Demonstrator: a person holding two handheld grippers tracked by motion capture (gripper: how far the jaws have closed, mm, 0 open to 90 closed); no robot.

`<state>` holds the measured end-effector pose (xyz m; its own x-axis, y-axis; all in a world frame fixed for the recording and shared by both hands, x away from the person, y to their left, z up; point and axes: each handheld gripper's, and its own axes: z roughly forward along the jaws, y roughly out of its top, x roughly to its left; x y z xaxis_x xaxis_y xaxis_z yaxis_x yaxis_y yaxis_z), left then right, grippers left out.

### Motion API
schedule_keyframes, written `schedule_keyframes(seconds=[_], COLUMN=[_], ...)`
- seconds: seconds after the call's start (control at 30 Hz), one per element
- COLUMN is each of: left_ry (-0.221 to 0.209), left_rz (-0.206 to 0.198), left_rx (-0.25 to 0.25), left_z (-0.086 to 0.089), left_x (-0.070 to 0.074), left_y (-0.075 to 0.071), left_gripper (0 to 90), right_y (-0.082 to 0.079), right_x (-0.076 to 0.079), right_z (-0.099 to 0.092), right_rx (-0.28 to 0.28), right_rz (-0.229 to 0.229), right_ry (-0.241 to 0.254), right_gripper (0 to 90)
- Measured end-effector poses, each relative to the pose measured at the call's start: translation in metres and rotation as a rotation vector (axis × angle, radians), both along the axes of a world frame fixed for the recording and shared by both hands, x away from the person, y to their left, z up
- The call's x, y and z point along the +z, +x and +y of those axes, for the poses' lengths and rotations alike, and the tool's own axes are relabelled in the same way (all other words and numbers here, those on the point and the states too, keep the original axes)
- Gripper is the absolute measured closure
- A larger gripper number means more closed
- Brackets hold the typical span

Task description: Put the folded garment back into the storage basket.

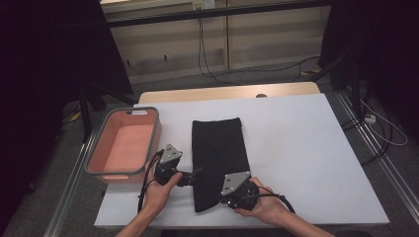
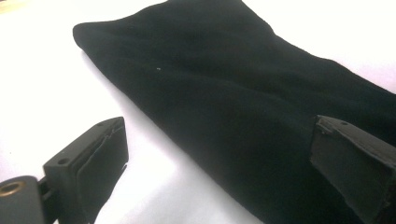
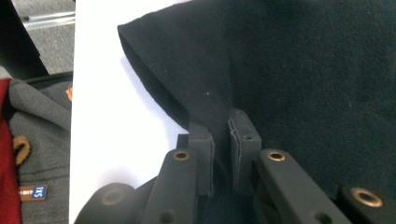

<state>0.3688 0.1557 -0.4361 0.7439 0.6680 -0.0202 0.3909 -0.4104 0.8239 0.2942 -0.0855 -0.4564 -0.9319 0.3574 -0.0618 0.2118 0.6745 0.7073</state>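
Folding looks like the job here, and it has only just begun. A long black cloth (image 1: 218, 158) lies flat on the white counter (image 1: 306, 148), near the middle, with its short end toward the person. It is mostly spread out and smooth.

The right claw (image 3: 220, 140) is pinched tight on the near corner of the cloth, and that corner is lifted a bit off the counter (you can see the cloth rise into a little tent shape above the claw's two black jaws). So one grab is done.

The left claw (image 2: 219, 154) is not holding anything. Its jaws stand wide apart, one on the white counter side and one over the cloth, with the cloth's long edge running between them. It sits right by the near left side of the cloth, so my guess is that it needs to close on that edge next.

After that, both hands would have to lift the near end and carry it over to fold the cloth. None of that is done yet.

A pink bin (image 1: 99, 163) sits at the left of the counter, just beside the left hand (image 1: 159, 193). Nothing is inside it, as far as I can see.
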Motion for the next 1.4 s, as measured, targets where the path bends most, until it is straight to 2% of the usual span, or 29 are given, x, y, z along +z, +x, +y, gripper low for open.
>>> schedule_keyframes(seconds=[0.2, 0.33, 0.57, 0.7, 0.8, 0.9, 0.97, 1.07, 1.13, 1.17, 1.2, 1.27, 1.37, 1.4], left_ry=[-0.013, -0.014, -0.018, -0.019, -0.016, -0.023, -0.038, -0.014, -0.014, -0.033, -0.035, -0.024, -0.041, -0.023], left_rz=[-0.003, -0.005, 0.006, -0.001, 0.025, 0.032, 0.023, 0.022, 0.019, 0.019, 0.019, 0.027, 0.035, 0.034], left_rx=[0.003, 0.015, 0.024, 0.031, 0.025, 0.032, 0.038, 0.054, 0.052, 0.054, 0.044, 0.064, 0.072, 0.079], left_z=[-0.001, -0.001, -0.006, -0.009, -0.011, -0.013, -0.015, -0.019, -0.019, -0.019, -0.019, -0.020, -0.021, -0.022], left_x=[0.000, 0.000, 0.000, 0.000, 0.000, 0.002, 0.004, 0.007, 0.008, 0.008, 0.008, 0.009, 0.008, 0.008], left_y=[0.000, 0.002, 0.008, 0.012, 0.018, 0.022, 0.026, 0.031, 0.035, 0.037, 0.040, 0.046, 0.056, 0.059], left_gripper=[5.1, 5.1, 5.6, 6.6, 6.8, 7.3, 7.4, 7.4, 7.5, 7.5, 7.5, 7.4, 7.3, 7.4], right_y=[-0.003, -0.004, -0.008, -0.012, -0.013, -0.014, -0.015, -0.016, -0.016, -0.017, -0.017, -0.018, -0.020, -0.020], right_x=[0.004, 0.006, 0.007, 0.008, 0.008, 0.009, 0.010, 0.011, 0.012, 0.012, 0.012, 0.012, 0.013, 0.013], right_z=[0.001, 0.000, 0.003, 0.006, 0.007, 0.007, 0.007, 0.007, 0.007, 0.007, 0.007, 0.008, 0.008, 0.008], right_rx=[0.004, -0.004, 0.006, 0.020, 0.025, 0.028, 0.032, 0.036, 0.039, 0.039, 0.042, 0.048, 0.054, 0.056], right_rz=[0.017, 0.045, 0.057, 0.055, 0.059, 0.060, 0.064, 0.068, 0.072, 0.074, 0.075, 0.075, 0.080, 0.081], right_ry=[0.029, 0.068, 0.083, 0.082, 0.090, 0.096, 0.106, 0.117, 0.124, 0.126, 0.128, 0.132, 0.135, 0.136], right_gripper=[83.0, 83.0, 83.0, 83.0, 83.0, 83.0, 83.0, 83.0, 83.0, 83.0, 83.0, 83.0, 83.0, 83.0])
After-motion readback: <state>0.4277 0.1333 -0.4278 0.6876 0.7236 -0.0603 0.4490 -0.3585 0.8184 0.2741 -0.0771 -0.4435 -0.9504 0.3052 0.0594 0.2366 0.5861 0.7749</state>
